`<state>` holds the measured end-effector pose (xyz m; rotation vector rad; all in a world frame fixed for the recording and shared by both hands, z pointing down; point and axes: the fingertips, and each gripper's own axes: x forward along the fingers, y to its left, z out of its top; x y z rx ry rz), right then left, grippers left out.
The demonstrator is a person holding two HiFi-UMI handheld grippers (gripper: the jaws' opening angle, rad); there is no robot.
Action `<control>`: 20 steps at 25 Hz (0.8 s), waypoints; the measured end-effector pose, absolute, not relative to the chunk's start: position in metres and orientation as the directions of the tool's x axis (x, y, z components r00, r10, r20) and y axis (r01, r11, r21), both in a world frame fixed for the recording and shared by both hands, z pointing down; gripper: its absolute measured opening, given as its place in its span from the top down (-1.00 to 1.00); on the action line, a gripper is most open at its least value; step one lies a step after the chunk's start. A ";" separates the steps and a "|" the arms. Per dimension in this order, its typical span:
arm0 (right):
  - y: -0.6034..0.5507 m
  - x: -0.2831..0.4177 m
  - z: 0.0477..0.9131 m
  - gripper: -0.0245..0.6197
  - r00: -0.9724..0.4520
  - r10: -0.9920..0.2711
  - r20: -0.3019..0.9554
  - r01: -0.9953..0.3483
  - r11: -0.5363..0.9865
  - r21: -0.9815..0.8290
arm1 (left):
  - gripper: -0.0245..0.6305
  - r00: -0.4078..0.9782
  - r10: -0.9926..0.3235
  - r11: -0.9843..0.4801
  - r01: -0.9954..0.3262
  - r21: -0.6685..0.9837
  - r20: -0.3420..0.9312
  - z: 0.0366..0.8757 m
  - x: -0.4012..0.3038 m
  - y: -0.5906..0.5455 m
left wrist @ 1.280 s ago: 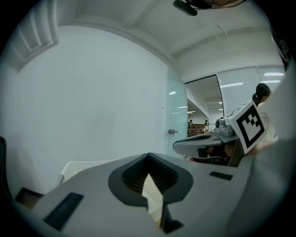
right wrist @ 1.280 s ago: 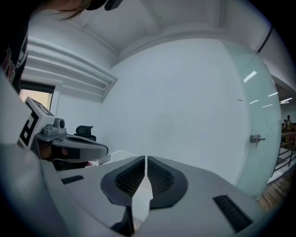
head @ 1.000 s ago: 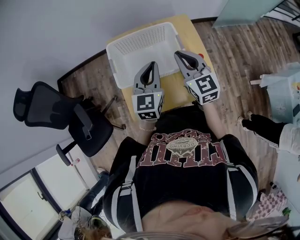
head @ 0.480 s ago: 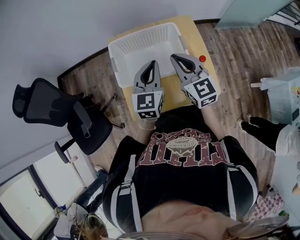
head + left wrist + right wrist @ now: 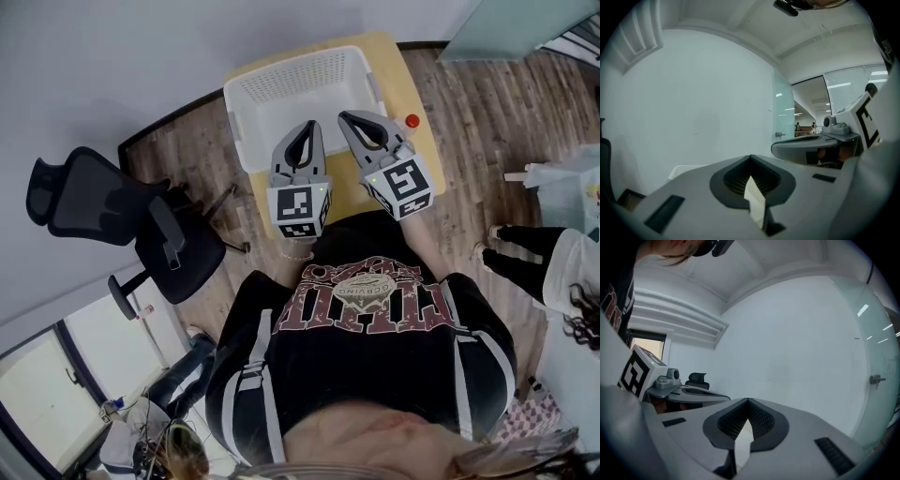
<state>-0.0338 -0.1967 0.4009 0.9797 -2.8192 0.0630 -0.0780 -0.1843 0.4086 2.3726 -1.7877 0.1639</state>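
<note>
The head view looks down on the left gripper (image 5: 307, 127) and the right gripper (image 5: 346, 118), held side by side above the near edge of a white basket (image 5: 236, 120). The basket stands on a yellow surface (image 5: 395, 73), and the grippers touch neither. Only this view shows a small red thing (image 5: 412, 121) on the surface just right of the right gripper.

The head view does not settle the jaws; the gripper views do. In the left gripper view the left gripper (image 5: 750, 157) has its jaws pressed together with nothing between them, and a strip of the basket (image 5: 682, 169) shows low at the left. The right gripper (image 5: 748, 401) is likewise closed and empty – its own view misses the basket but catches the black chair (image 5: 697, 378) by the wall
</note>
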 end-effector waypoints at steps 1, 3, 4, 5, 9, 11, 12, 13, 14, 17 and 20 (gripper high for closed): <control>-0.197 -0.034 0.401 0.87 -0.775 -0.612 0.161 -0.618 0.786 0.011 | 0.78 0.276 -0.943 -0.268 -0.961 0.065 0.187 0.408 -0.078 -0.184; -0.196 -0.035 0.401 0.87 -0.777 -0.608 0.161 -0.615 0.788 0.008 | 0.78 0.272 -0.944 -0.265 -0.962 0.063 0.186 0.407 -0.079 -0.183; -0.196 -0.036 0.402 0.87 -0.778 -0.607 0.162 -0.614 0.789 0.006 | 0.78 0.270 -0.945 -0.263 -0.963 0.062 0.185 0.407 -0.080 -0.183; -0.196 -0.036 0.402 0.87 -0.778 -0.606 0.165 -0.613 0.790 0.006 | 0.78 0.268 -0.945 -0.261 -0.963 0.062 0.185 0.406 -0.081 -0.182; -0.196 -0.039 0.405 0.88 -0.777 -0.603 0.179 -0.611 0.791 0.013 | 0.78 0.264 -0.946 -0.256 -0.965 0.063 0.186 0.406 -0.082 -0.182; -0.196 -0.039 0.406 0.88 -0.776 -0.604 0.181 -0.613 0.790 0.011 | 0.78 0.265 -0.946 -0.257 -0.964 0.064 0.187 0.407 -0.082 -0.181; -0.196 -0.039 0.406 0.88 -0.775 -0.605 0.182 -0.614 0.790 0.010 | 0.78 0.266 -0.946 -0.258 -0.964 0.064 0.188 0.407 -0.082 -0.181; -0.196 -0.039 0.407 0.88 -0.774 -0.606 0.182 -0.615 0.789 0.009 | 0.78 0.267 -0.945 -0.259 -0.964 0.065 0.188 0.407 -0.081 -0.181; -0.197 -0.039 0.407 0.88 -0.773 -0.607 0.182 -0.616 0.787 0.009 | 0.78 0.268 -0.945 -0.261 -0.963 0.065 0.189 0.408 -0.081 -0.181; -0.198 -0.039 0.407 0.88 -0.771 -0.610 0.182 -0.620 0.784 0.003 | 0.78 0.270 -0.944 -0.262 -0.963 0.065 0.191 0.408 -0.081 -0.182; -0.200 -0.038 0.406 0.88 -0.769 -0.612 0.184 -0.622 0.783 0.000 | 0.78 0.272 -0.943 -0.264 -0.962 0.066 0.191 0.407 -0.082 -0.183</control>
